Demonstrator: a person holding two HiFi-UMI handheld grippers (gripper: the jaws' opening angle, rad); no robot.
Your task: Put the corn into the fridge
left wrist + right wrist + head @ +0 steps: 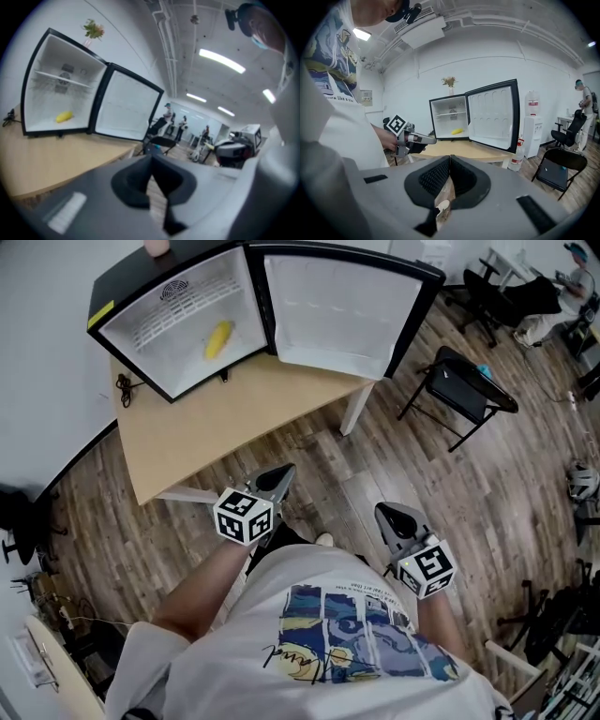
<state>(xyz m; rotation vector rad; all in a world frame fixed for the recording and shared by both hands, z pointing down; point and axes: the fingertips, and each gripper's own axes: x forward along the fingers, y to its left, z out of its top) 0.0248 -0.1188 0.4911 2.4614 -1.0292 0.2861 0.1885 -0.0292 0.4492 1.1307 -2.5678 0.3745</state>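
Observation:
The yellow corn (217, 338) lies on the floor of the open black mini fridge (141, 282), which stands on the wooden table (234, 423). The corn (64, 116) also shows in the left gripper view, and as the corn (457, 131) in the right gripper view. Both grippers hang close to the person's body, well short of the table. My left gripper (281, 472) is shut with nothing in it, its jaws (151, 157) together. My right gripper (392, 514) is shut and empty too, as my right gripper (449, 158) shows in its own view.
The fridge door (328, 310) stands swung wide to the right past the table edge. A black folding chair (459, 390) stands right of the table on the wood floor. A water dispenser (533, 123) stands beyond the door. People (176, 123) stand far back.

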